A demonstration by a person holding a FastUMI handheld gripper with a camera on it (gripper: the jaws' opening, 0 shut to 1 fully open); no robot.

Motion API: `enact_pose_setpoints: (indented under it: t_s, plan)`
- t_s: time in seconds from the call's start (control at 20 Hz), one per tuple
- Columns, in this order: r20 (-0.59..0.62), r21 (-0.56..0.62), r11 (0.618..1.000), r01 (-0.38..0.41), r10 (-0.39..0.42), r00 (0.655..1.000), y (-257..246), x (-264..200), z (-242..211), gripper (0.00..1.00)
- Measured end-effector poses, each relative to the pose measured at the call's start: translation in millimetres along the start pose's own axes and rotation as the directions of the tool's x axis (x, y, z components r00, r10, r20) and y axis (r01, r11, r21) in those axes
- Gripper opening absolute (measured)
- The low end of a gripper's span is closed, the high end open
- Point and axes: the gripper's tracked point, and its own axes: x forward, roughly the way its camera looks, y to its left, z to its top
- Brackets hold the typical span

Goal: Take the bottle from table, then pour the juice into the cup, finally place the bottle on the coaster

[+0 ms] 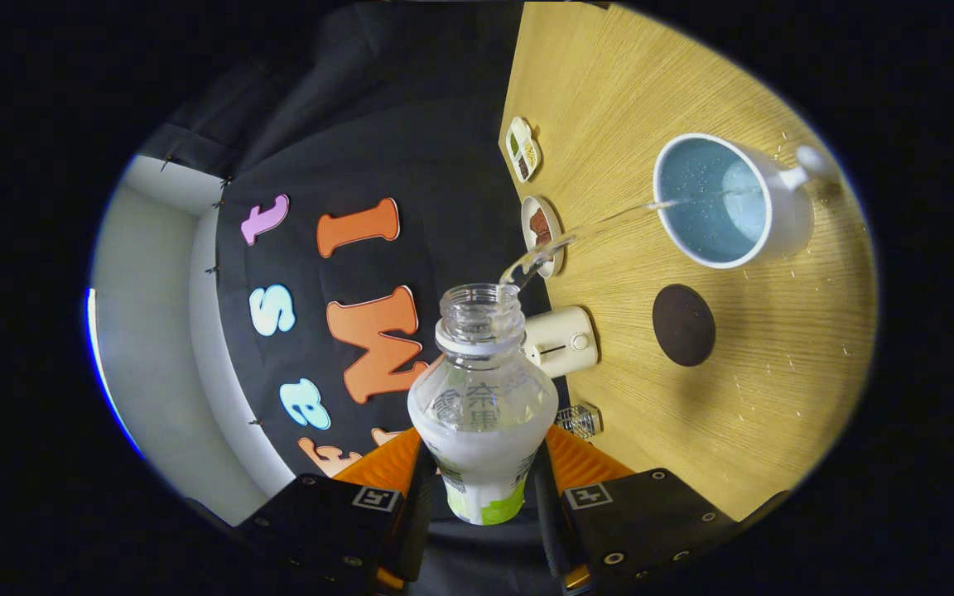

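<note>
The bottle (481, 397) is held between the two fingers of the gripper (484, 472), which are closed against its lower body from either side, so the gap between them is only as wide as the bottle. The cap is off and the open neck is turned toward the table (742, 397), the view being rolled so that the tabletop stands on edge beyond the fingers. A thin clear stream (593, 228) is seen leaving the mouth and arcing across into the cup (729, 203), a white mug with a pale blue inside, whose handle points away from the bottle. Liquid is seen gathered in the cup, and small drops are scattered on the wood around it. The coaster (683, 324), a dark round disc, lies bare on the table just beside the cup, between it and the fingers. Near the table's edge by the booth wall are ranged a divided dish (523, 147), a small plate (541, 225) with something brown, a cream-coloured box (561, 341) and a small clear object (580, 420).
</note>
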Motion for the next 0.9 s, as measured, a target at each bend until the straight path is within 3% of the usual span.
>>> enact_pose_setpoints:
  t_s: [0.9]
  plan:
    - [0.008,0.069,0.997,-0.021,0.021,1.0,6.6,-2.4,5.2,0.58]
